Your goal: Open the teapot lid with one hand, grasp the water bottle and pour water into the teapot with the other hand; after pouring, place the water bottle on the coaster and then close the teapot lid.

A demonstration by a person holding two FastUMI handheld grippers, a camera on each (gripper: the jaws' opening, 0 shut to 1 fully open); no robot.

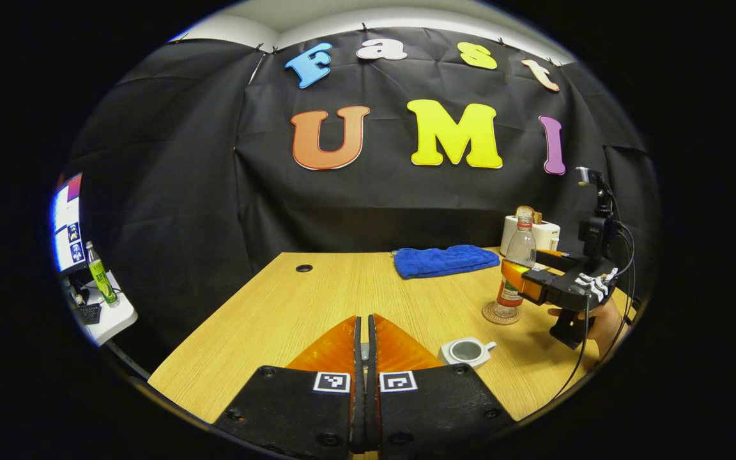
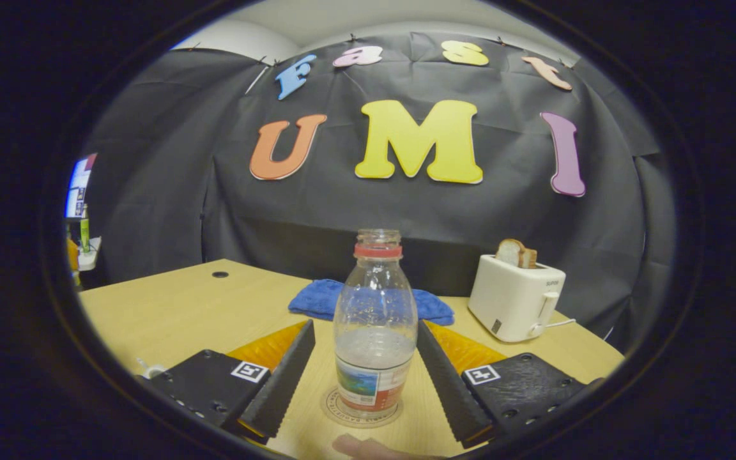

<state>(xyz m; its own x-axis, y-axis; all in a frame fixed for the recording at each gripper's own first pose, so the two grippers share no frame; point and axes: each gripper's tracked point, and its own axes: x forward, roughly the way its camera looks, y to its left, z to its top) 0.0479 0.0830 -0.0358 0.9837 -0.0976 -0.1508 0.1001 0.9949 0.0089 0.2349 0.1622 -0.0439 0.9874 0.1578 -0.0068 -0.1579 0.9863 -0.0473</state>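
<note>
Both fingers of the left gripper (image 1: 363,358) are pressing flat together with nothing between them, hovering over the near edge of the bench (image 1: 317,300). Just right of them the left gripper view is showing the white teapot (image 1: 467,351) sitting lidless, its dark inside open to the camera; where its lid is I cannot tell. Beyond the teapot, the water bottle (image 1: 516,271) is standing upright on a round coaster (image 1: 500,314), and the right gripper (image 1: 521,271), held by a hand (image 1: 601,326), is reaching in from the right at bottle height. The right gripper view is adding the close detail: the gripper's (image 2: 374,364) fingers are standing apart on either side of the water bottle (image 2: 374,319), not touching it. That bottle is capless and partly filled. Behind the bottle are lying a blue towel (image 2: 317,297) and, to its right, a white toaster (image 2: 513,297) with bread in it.
</note>
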